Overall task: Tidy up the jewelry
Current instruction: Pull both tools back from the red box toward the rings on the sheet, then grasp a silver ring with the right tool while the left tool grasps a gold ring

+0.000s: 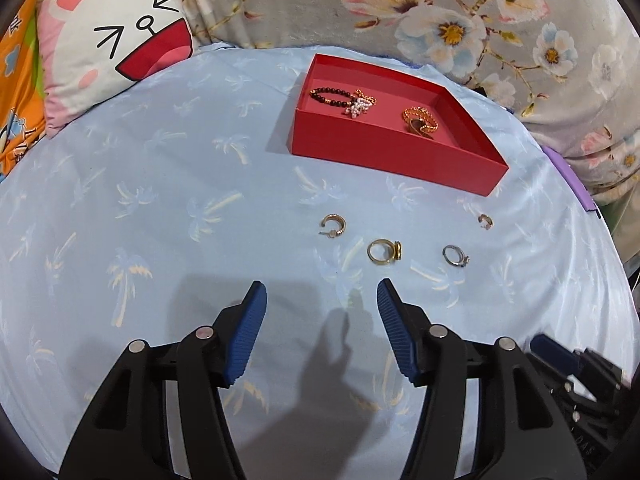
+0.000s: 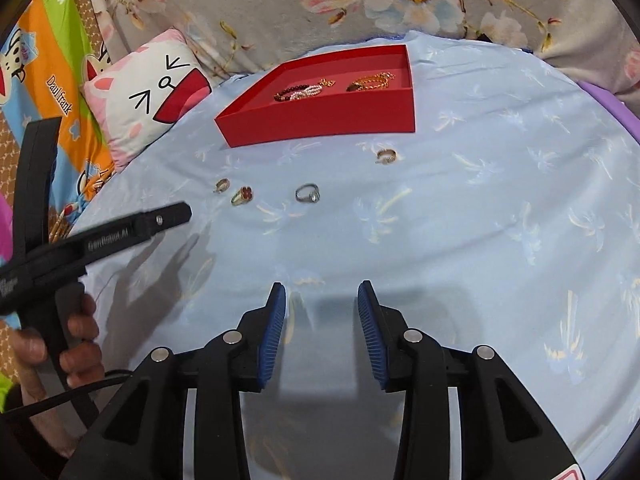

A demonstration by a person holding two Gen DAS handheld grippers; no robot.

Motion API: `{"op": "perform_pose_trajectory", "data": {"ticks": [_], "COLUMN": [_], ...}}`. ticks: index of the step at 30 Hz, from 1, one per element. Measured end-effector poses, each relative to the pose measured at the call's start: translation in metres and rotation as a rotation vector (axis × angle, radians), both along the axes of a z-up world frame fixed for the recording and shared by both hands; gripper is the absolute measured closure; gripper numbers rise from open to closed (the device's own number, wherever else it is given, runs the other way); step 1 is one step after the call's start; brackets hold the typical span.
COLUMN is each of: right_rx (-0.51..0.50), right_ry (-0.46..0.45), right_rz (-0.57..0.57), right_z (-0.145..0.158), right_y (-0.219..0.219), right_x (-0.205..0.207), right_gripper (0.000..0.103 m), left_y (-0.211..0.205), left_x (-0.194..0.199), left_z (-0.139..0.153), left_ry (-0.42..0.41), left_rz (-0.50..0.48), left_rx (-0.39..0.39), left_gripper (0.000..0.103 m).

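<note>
Rings lie loose on blue palm-print cloth, just ahead of my left hand-held gripper (image 1: 322,292), jaws spread, empty, low over cloth. Nearest: gold ring (image 1: 385,252); silver ring (image 1: 455,256) beside it; hoop earring (image 1: 333,226) left; small ring (image 1: 485,221) farther right. All light, stiff, slippery, thin; likely to skid on soft cloth, so pinch across band. My right hand-held gripper (image 2: 322,292) also spread, empty, held back. Beyond, red box (image 1: 394,152) holding bead bracelet (image 1: 332,98) and gold chain (image 1: 420,120).

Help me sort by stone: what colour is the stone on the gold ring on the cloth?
Red. The gold ring shows its stone best in the right wrist view.
</note>
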State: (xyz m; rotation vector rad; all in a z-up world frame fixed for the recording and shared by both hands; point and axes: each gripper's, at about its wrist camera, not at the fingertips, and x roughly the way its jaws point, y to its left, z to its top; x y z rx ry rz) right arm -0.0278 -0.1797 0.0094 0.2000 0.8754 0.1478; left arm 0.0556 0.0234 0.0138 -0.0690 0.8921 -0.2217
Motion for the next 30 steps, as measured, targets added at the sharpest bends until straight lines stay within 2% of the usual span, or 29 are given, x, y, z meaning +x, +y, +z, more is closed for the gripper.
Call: {"op": "perform_pose_trajectory", "data": {"ticks": [5, 14, 25, 29, 30], "right_rx": [-0.025, -0.063, -0.152, -0.162, -0.166], "right_ry": [-0.020, 0.012, 0.008, 0.008, 0.009], "right_rz": [0.029, 0.049, 0.050, 0.045, 0.042], "right_z": [0.003, -0.010, -0.013, -0.014, -0.014], "right_y": [0.012, 0.022, 0.034, 0.033, 0.033], "right_x": [0.030, 0.077, 0.093, 0.092, 0.093], "right_gripper": [0.066, 0.059, 0.059, 0.062, 0.067], "left_y": [-0.003, 0.013, 0.012, 0.010, 0.009], "left_x": [-0.005, 0.004, 0.010, 0.010, 0.010], "left_z": [0.002, 0.002, -0.006, -0.008, -0.009], "left_ry": [-0.060, -0.048, -0.030, -0.017, -0.011], "left_rz": [0.008, 0.028, 0.026, 0.022, 0.019], "left_rx": [0.069, 0.037, 0.034, 0.028, 0.026], "left_gripper": [0.042, 0.042, 0.042, 0.042, 0.042]}}
